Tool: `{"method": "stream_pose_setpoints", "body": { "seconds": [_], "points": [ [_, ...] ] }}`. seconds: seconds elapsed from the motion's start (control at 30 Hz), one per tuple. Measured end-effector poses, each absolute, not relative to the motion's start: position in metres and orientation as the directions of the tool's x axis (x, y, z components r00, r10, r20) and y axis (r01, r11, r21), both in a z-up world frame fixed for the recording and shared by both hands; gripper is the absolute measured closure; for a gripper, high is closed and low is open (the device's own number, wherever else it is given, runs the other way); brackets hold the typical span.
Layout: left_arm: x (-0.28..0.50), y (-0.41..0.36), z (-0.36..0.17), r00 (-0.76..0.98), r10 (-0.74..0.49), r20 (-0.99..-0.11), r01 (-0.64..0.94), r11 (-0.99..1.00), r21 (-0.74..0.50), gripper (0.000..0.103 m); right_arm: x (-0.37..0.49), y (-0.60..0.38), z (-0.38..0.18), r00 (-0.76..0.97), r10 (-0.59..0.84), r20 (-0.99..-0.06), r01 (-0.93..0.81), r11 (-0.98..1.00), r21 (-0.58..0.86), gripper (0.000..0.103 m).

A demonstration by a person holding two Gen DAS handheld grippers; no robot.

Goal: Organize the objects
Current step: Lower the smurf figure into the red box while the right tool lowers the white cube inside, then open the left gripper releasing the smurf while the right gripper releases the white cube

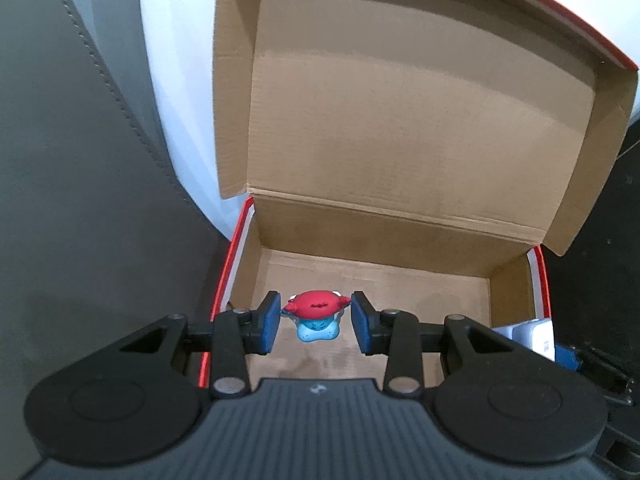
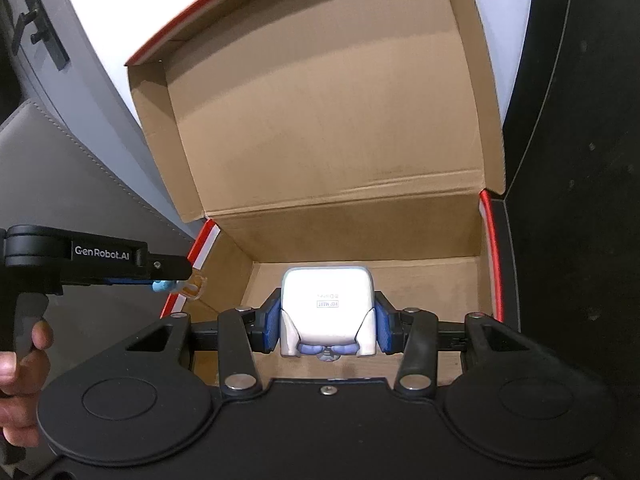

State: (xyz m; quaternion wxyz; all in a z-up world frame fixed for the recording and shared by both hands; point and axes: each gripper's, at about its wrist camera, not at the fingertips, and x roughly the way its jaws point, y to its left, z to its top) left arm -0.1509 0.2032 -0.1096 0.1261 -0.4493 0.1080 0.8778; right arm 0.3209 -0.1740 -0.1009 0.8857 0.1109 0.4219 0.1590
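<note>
An open cardboard box point(image 1: 508, 296) with red outer edges stands ahead, its lid raised; it also shows in the right wrist view point(image 2: 460, 276). My left gripper point(image 1: 316, 318) hovers over the box's near left corner, its blue pads either side of a small red and light-blue toy figure point(image 1: 318, 312); small gaps show beside the toy. My right gripper point(image 2: 327, 322) is shut on a white cube-shaped figure point(image 2: 327, 300) with purple parts underneath, held above the box's inside. The left gripper also shows at the left of the right wrist view point(image 2: 176, 284).
A grey cushioned surface point(image 1: 80, 200) lies left of the box. A white wall point(image 1: 176, 80) stands behind. A dark surface point(image 2: 580, 200) lies right of the box. The box floor point(image 1: 400, 292) is bare cardboard.
</note>
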Motion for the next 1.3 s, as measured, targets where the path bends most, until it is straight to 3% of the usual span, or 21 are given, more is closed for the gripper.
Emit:
{"method": "stream_pose_setpoints", "body": {
  "seconds": [0.87, 0.97, 1.13, 1.3],
  "points": [
    [-0.194, 0.214, -0.198, -0.588, 0.168, -0.791, -0.221, -0.974, -0.042, 0.066, 0.35, -0.163, -0.164, 0.483, 0.387, -0.785, -0.17, 0.922, 0.349, 0.059],
    [-0.198, 0.216, -0.199, -0.586, 0.179, -0.791, -0.236, -0.971, -0.045, 0.06, 0.357, -0.158, -0.163, 0.482, 0.386, -0.786, -0.167, 0.922, 0.35, 0.059],
    [-0.2, 0.223, -0.187, -0.553, 0.18, -0.814, -0.266, -0.963, -0.032, 0.035, 0.371, -0.155, -0.163, 0.482, 0.375, -0.792, -0.152, 0.926, 0.346, 0.059],
    [-0.19, 0.232, -0.147, -0.58, 0.177, -0.795, -0.319, -0.947, 0.022, 0.024, 0.384, -0.149, -0.164, 0.482, 0.364, -0.797, -0.159, 0.931, 0.329, 0.059]
  ]
}}
